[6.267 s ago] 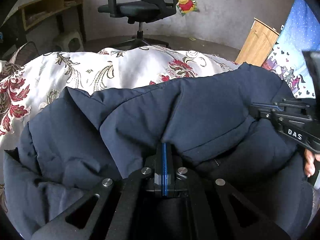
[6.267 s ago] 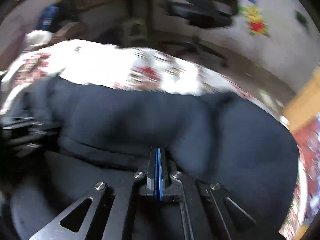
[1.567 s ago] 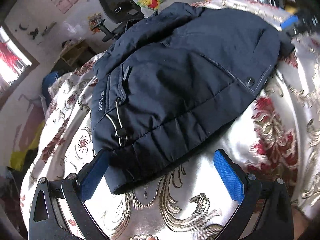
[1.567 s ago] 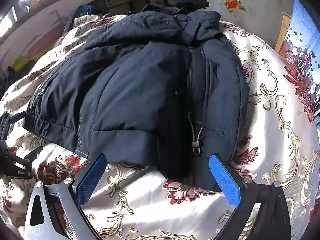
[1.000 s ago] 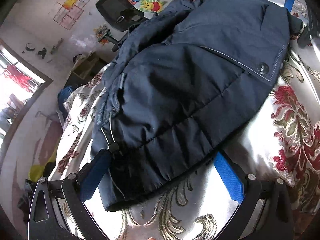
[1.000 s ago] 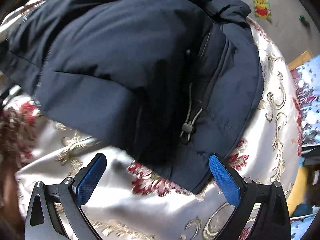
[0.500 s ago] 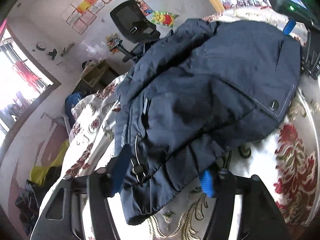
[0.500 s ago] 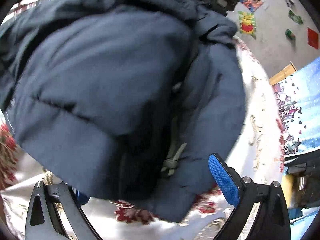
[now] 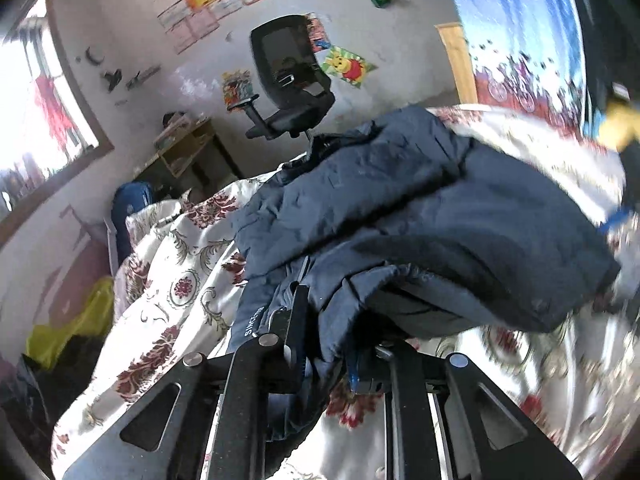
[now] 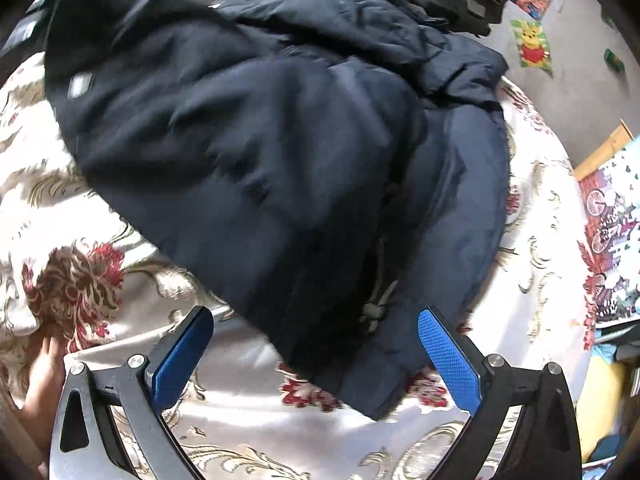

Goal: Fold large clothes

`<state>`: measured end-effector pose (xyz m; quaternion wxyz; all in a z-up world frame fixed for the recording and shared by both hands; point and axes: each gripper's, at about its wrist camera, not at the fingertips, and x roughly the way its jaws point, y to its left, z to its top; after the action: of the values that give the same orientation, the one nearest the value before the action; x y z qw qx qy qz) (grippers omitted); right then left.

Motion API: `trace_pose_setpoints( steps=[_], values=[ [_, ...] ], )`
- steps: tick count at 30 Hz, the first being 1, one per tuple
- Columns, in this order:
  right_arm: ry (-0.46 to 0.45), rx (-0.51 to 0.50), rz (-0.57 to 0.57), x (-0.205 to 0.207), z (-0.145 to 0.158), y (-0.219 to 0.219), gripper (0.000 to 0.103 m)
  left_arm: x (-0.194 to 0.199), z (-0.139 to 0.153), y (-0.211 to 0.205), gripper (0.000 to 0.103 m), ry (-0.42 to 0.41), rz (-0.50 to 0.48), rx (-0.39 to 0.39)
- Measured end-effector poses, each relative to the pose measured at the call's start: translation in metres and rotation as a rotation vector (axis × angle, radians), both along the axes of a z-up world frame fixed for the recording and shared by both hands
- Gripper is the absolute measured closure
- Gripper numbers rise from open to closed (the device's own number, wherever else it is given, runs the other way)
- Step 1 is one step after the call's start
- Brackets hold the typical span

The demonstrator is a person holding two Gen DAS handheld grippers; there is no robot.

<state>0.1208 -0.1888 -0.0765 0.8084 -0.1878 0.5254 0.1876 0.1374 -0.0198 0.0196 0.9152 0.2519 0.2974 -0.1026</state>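
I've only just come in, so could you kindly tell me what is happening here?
A person is folding a dark navy padded jacket on a floral bedspread. The left hand-held gripper is shut on the jacket's hem and lifts it. The right hand-held gripper is open at the hem's other corner, gripping nothing.

Both grippers: black metal linkage arms, silver round screws. Right gripper (image 10: 316, 344): 2 blue textured pads (image 10: 448, 358). Left gripper (image 9: 328, 344): same build.

1 jacket (image 9: 420, 216), 1 bedspread (image 9: 168, 280), 1 office chair (image 9: 288, 80).
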Motion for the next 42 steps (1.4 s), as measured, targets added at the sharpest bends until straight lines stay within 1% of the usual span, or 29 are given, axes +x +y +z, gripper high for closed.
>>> trace_pose_setpoints(
  steps=[3,6,7,8,10,12,13,14,17,20,25,28,31,35,39,42],
  values=[
    [-0.038,-0.052,-0.009,-0.003,-0.01,0.009,0.0,0.01,0.015,0.001,0.09,0.023,0.02,-0.046],
    [-0.104,-0.115,-0.041,-0.003,-0.018,0.015,0.006,0.013,0.021,0.007,0.091,0.049,0.041,-0.092],
    [-0.119,-0.124,-0.046,-0.003,-0.019,0.015,0.019,0.012,0.022,0.007,0.092,0.056,0.048,-0.103],
    [-0.133,-0.134,-0.049,-0.002,-0.02,0.014,0.038,0.011,0.023,0.009,0.092,0.063,0.053,-0.111],
    [-0.157,-0.135,-0.067,-0.002,-0.018,0.011,0.053,0.008,0.02,0.011,0.093,0.065,0.056,-0.113],
    [-0.167,-0.102,-0.073,-0.002,-0.013,0.006,0.066,0.003,0.017,0.011,0.094,0.06,0.057,-0.105],
    [-0.177,-0.083,-0.074,-0.004,-0.008,0.003,0.079,-0.001,0.016,0.011,0.095,0.055,0.057,-0.102],
    [-0.186,-0.069,-0.074,-0.004,-0.005,0.001,0.087,-0.005,0.015,0.012,0.095,0.053,0.062,-0.106],
    [-0.243,-0.045,-0.087,-0.007,0.01,-0.004,0.092,-0.012,0.011,0.02,0.096,0.052,0.085,-0.129],
    [-0.29,0.011,-0.113,-0.011,0.028,-0.013,0.095,-0.019,0.01,0.028,0.097,0.054,0.104,-0.153],
    [-0.395,0.118,-0.164,-0.03,0.076,-0.032,0.097,-0.048,0.017,0.032,0.098,0.029,0.103,-0.165],
    [-0.449,0.162,-0.174,-0.044,0.105,-0.039,0.097,-0.071,0.029,0.033,0.098,0.005,0.084,-0.163],
    [-0.481,0.203,-0.171,-0.062,0.13,-0.044,0.097,-0.094,0.045,0.035,0.098,-0.019,0.067,-0.16],
    [-0.515,0.249,-0.156,-0.091,0.156,-0.045,0.097,-0.124,0.073,0.04,0.098,-0.056,0.059,-0.16],
    [-0.552,0.271,-0.129,-0.116,0.178,-0.041,0.097,-0.139,0.099,0.042,0.098,-0.086,0.058,-0.155],
    [-0.579,0.275,-0.115,-0.117,0.191,-0.037,0.097,-0.135,0.113,0.041,0.098,-0.094,0.069,-0.154]
  ],
)
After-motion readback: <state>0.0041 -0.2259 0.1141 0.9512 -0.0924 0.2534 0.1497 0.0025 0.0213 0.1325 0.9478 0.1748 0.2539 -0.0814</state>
